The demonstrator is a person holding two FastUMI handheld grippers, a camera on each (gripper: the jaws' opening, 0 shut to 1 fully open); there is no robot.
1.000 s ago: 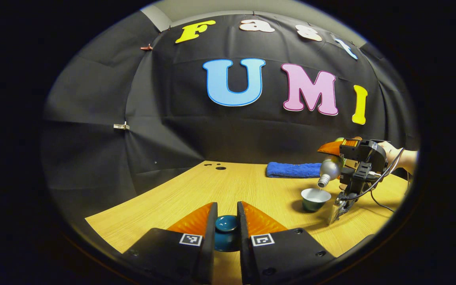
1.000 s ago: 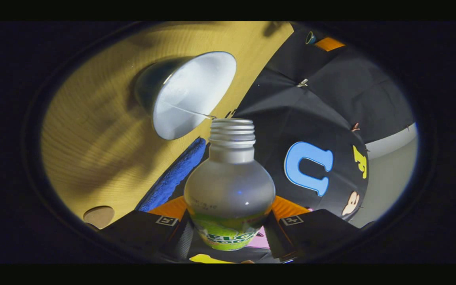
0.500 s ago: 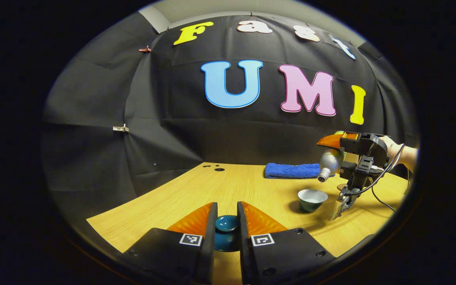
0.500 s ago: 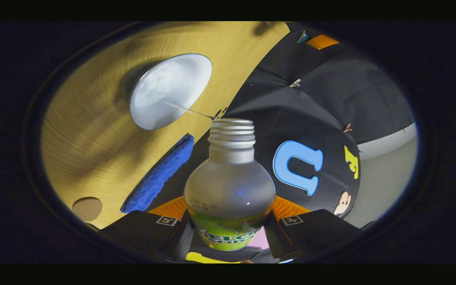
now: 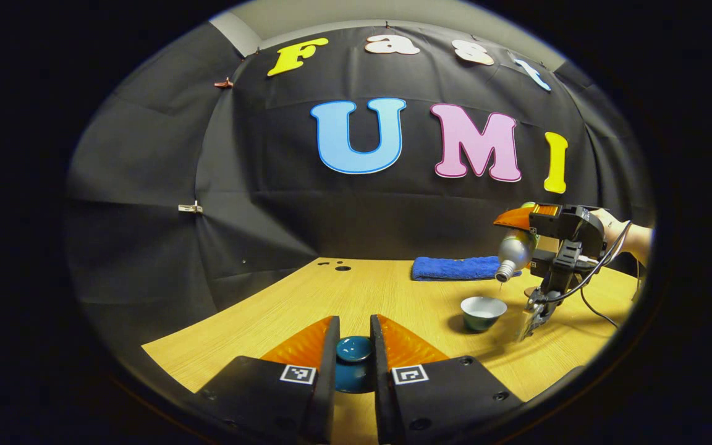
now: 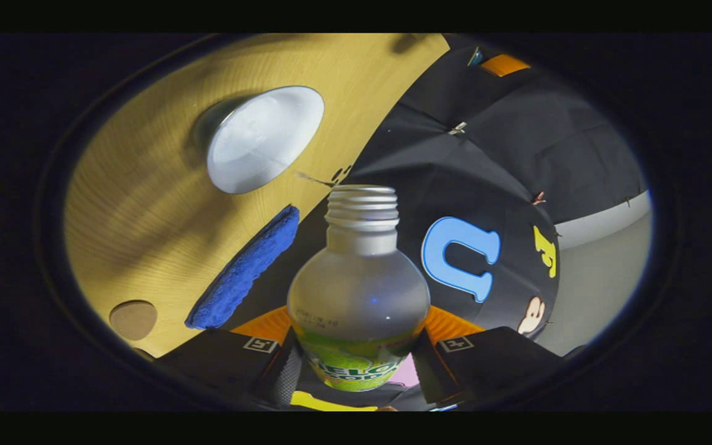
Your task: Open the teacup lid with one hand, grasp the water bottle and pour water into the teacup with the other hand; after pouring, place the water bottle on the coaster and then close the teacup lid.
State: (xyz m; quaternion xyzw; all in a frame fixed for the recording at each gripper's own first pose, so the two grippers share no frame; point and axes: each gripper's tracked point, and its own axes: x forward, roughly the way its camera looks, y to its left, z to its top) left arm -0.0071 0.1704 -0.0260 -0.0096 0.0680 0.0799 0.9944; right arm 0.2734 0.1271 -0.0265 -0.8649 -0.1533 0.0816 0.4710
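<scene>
In the left gripper view my left gripper (image 5: 354,346) is shut on the dark teal teacup lid (image 5: 353,350), held low over the wooden table (image 5: 393,296). Far right, the right gripper (image 5: 520,238) holds the frosted water bottle (image 5: 512,252) tipped mouth-down above the open teacup (image 5: 483,312). In the right gripper view my right gripper (image 6: 359,346) is shut on the water bottle (image 6: 359,290), its uncapped neck pointing away. The teacup (image 6: 262,139) with its white inside lies beyond the mouth, to the left. A round brown coaster (image 6: 133,319) sits at the lower left.
A folded blue towel (image 5: 455,268) lies at the back of the table, also seen as a blue towel (image 6: 245,271) near the bottle. A hand (image 5: 625,232) and a cable trail behind the right gripper. Small holes (image 5: 337,266) mark the table's far edge.
The thin stream from the bottle to the cup has ended. The bottle has risen a little and the cup now sits farther from its mouth. The left gripper kept hold of the lid.
</scene>
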